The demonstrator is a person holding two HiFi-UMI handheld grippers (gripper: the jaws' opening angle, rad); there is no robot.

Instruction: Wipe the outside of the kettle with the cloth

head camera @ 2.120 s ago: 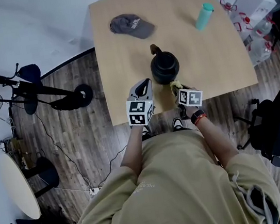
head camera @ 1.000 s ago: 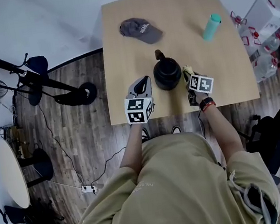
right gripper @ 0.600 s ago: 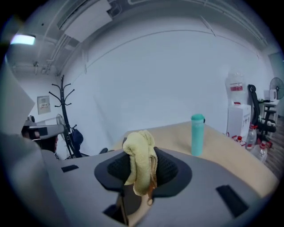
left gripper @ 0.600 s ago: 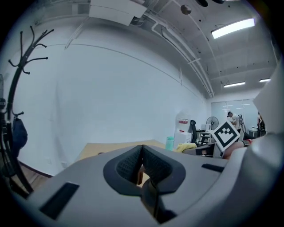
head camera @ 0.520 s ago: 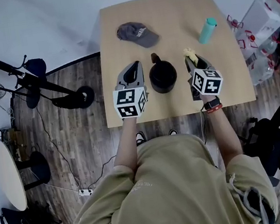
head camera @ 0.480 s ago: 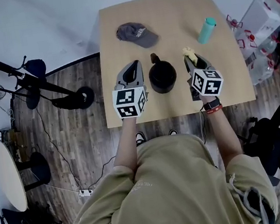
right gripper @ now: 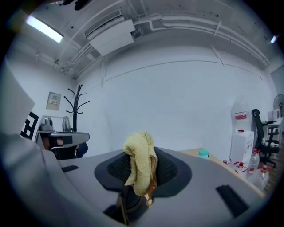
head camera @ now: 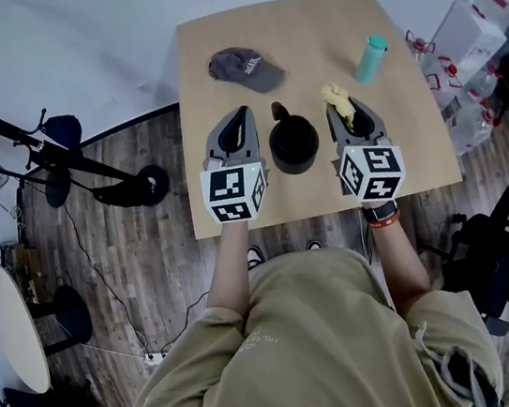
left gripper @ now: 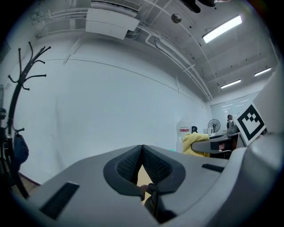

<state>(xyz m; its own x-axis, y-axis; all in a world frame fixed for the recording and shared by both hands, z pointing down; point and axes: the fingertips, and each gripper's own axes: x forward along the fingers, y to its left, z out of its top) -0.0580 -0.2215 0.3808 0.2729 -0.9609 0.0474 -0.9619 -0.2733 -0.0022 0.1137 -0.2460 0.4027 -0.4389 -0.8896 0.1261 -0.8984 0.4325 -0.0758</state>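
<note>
Right gripper [head camera: 348, 110] with jaws closed on a bunched yellow cloth [right gripper: 139, 153], a wad poking up past the tips and a tail hanging down between the pads. Left gripper [left gripper: 142, 153] with jaws pressed together at the tips, nothing between them. Both held up level, one on each side of the black kettle [head camera: 294, 143], neither touching it.

Kettle upright on the pale wooden counter [head camera: 303, 20], toward the near edge, with what looks like its handle pointing away from the person. Farther back, a grey cap [head camera: 245, 66] to the left and a teal bottle [head camera: 367, 31] to the right, both well apart from the kettle.

Judged from here, no wiping at this instant, with the cloth off the kettle's wall. For a clean job: bring the soft wad, not the hard jaw tips, flat against the kettle's side. Sweep round the curve in overlapping passes from shoulder to base. Keep the grip firm against the cloth slipping out. Probably worth bracing the kettle with the left gripper on the opposite side, as a guard against sliding or turning under a sideways push. Mind the near counter edge.
</note>
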